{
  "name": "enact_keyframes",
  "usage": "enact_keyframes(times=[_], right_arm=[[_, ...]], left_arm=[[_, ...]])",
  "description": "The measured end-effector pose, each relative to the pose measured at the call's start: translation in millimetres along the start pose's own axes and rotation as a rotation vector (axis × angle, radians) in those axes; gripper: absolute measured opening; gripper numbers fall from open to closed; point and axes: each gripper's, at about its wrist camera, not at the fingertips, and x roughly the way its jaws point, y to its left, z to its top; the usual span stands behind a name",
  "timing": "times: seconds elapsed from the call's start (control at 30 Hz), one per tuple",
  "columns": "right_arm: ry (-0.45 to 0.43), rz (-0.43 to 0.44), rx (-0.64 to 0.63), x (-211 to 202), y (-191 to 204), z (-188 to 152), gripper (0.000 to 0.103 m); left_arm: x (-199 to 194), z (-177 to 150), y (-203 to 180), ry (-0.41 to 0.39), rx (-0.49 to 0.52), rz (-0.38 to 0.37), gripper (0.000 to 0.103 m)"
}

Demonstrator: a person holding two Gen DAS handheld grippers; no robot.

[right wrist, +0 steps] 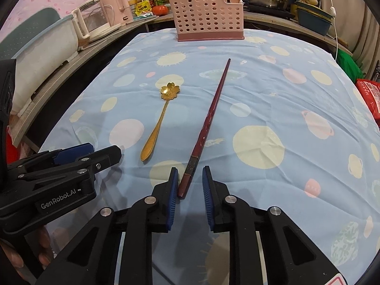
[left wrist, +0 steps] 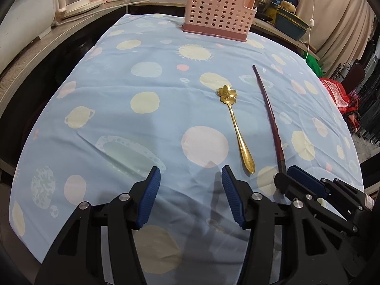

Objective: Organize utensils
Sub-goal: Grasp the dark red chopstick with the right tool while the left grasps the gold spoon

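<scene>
Right tongs (right wrist: 190, 185) straddle chopstick's (right wrist: 209, 121) near end, unclosed.

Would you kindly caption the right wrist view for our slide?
Open right gripper straddles the dark red chopstick's butt end; gold flower spoon alongside.

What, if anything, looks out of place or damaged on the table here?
Nothing looks damaged or spilled. The gold flower spoon and dark red chopstick lie loose on the tablecloth, not yet in the pink holder. Only one chopstick shows.
</scene>
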Motion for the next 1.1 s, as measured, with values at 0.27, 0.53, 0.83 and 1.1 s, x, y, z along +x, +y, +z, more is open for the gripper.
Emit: enact_keyframes(times=[0.27, 0.53, 0.83, 1.1], right_arm=[[-0.006, -0.013, -0.002, 0.4, -3.0, -1.1, 0.01], [-0.02, -0.022, 0.015, -3.9, -6.9, -3.9, 0.007], [-0.038, -0.032, 0.079, -13.3, -25.4, -5.9, 0.007], [-0.039, -0.029, 0.105, -14.6, -33.8, -7.7, 0.007]], left_arm=[[0.0, -0.9, -0.6, 0.0, 0.004, 0.002, 0.051], [-0.2, -1.7, -2.7, 0.004, 0.001, -0.012, 0.052], [-1.6, -0.2, -20.0, 0.017, 0.004, -0.109, 0.057], [13.2, 10.0, -35.9, 0.025, 0.019, -0.116, 0.046]])
